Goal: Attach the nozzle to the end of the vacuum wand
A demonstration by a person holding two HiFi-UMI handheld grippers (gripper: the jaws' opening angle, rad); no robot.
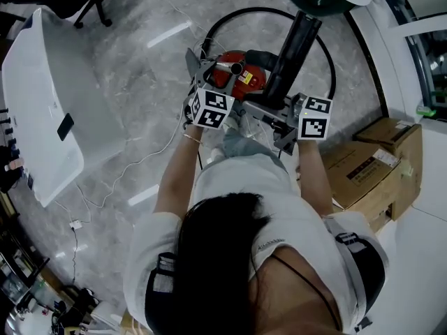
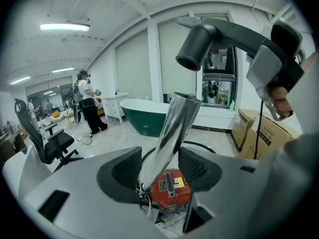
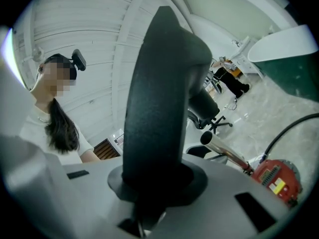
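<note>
- Left gripper (image 2: 159, 169): jaws apart, wand (image 2: 172, 128) standing between them, unclamped.
- Right gripper (image 3: 154, 183) clamps the nozzle (image 3: 159, 98); its mouth is near the wand tip, apart.
- Red vacuum (image 2: 169, 189) sits below.
- Boxes (image 1: 377, 162) to the right, contents hidden.

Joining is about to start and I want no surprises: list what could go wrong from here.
1. The left claw stands open around the shiny silver metal wand without clamping it, so the wand could tip or slide when pushed.
2. The right claw is shut on the black plastic nozzle tube, whose mouth is not lined up with the wand's tip; pressing now might jam or glance off.
</note>
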